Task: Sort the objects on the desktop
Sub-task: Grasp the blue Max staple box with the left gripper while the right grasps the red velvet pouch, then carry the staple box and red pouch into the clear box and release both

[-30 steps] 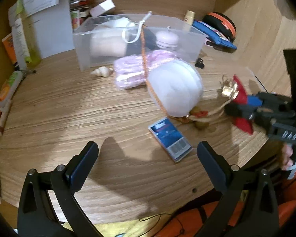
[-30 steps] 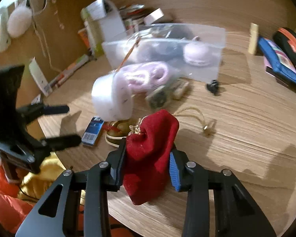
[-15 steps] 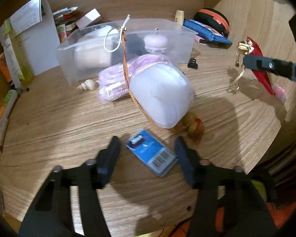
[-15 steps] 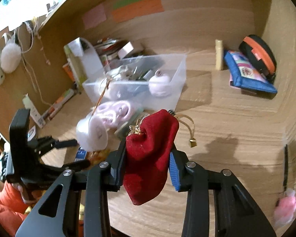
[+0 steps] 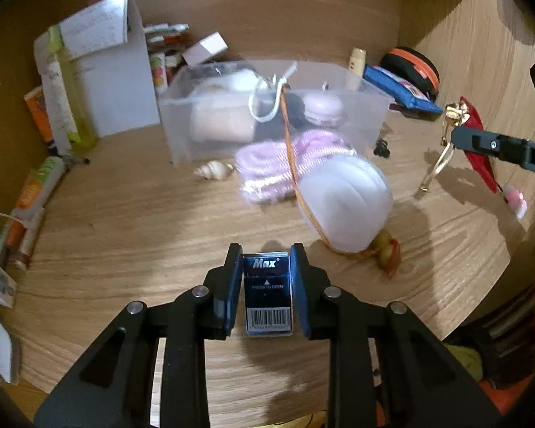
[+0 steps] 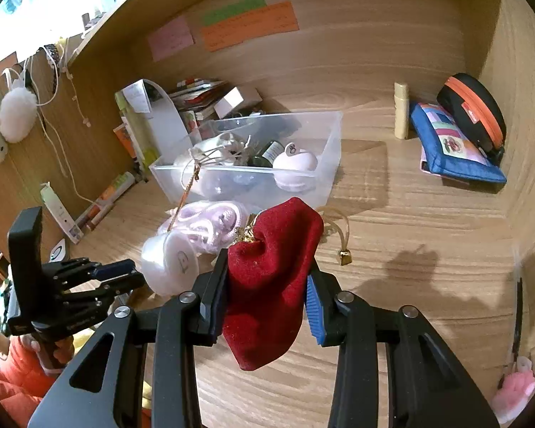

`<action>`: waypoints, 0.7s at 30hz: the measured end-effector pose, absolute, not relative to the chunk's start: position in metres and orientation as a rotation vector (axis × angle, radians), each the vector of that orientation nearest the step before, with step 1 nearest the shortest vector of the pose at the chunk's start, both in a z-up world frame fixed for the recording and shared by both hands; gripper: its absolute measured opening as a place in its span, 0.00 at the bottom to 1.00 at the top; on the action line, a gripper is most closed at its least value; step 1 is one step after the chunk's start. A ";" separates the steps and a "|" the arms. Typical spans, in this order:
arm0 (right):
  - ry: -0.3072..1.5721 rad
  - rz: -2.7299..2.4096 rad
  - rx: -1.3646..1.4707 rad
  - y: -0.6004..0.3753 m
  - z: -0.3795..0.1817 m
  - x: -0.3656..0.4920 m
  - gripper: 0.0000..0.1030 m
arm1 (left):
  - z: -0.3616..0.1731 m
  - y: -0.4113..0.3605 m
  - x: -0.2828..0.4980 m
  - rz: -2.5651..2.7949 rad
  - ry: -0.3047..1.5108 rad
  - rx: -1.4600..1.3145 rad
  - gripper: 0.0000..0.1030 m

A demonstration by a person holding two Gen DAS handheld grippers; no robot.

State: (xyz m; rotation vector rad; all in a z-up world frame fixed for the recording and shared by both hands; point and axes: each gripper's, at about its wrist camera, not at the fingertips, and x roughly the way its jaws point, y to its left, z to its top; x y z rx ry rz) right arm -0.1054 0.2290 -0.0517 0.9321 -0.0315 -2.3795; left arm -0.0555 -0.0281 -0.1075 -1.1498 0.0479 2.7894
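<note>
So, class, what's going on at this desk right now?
A person is sorting desk clutter with two handheld grippers. The left gripper is closing its fingers around a small blue Max staple box on the wooden desk. The right gripper holds a red velvet pouch in the air, short of the clear plastic bin.

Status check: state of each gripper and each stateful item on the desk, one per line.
left gripper: jaws closing, blue box between them
blue box: flat on the desk, label up
right gripper: shut on the red pouch
red pouch: held clear of the desk, drawstring dangling
clear bin: open, no lid, partly filled
blue zip case: closed
</note>
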 end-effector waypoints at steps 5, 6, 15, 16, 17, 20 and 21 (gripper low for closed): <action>-0.024 -2.393 0.905 0.225 -0.044 -0.107 0.33 | -0.084 -0.034 -0.056 2.831 0.023 -1.054 0.26; -0.024 -2.396 0.899 0.224 -0.042 -0.108 0.33 | -0.080 -0.035 -0.057 2.841 0.022 -1.036 0.26; -0.022 -2.422 0.842 0.217 -0.023 -0.122 0.33 | -0.050 -0.044 -0.079 2.883 -0.018 -0.901 0.26; -0.020 -2.424 0.837 0.217 -0.021 -0.124 0.33 | -0.048 -0.044 -0.081 2.880 -0.018 -0.894 0.26; -0.021 -2.427 0.833 0.216 -0.020 -0.127 0.33 | -0.046 -0.046 -0.085 2.881 -0.023 -0.881 0.26; -0.024 -2.426 0.821 0.214 -0.016 -0.134 0.33 | -0.040 -0.050 -0.095 2.887 -0.032 -0.870 0.26; -0.024 -2.426 0.818 0.214 -0.015 -0.136 0.33 | -0.038 -0.051 -0.098 2.886 -0.039 -0.867 0.26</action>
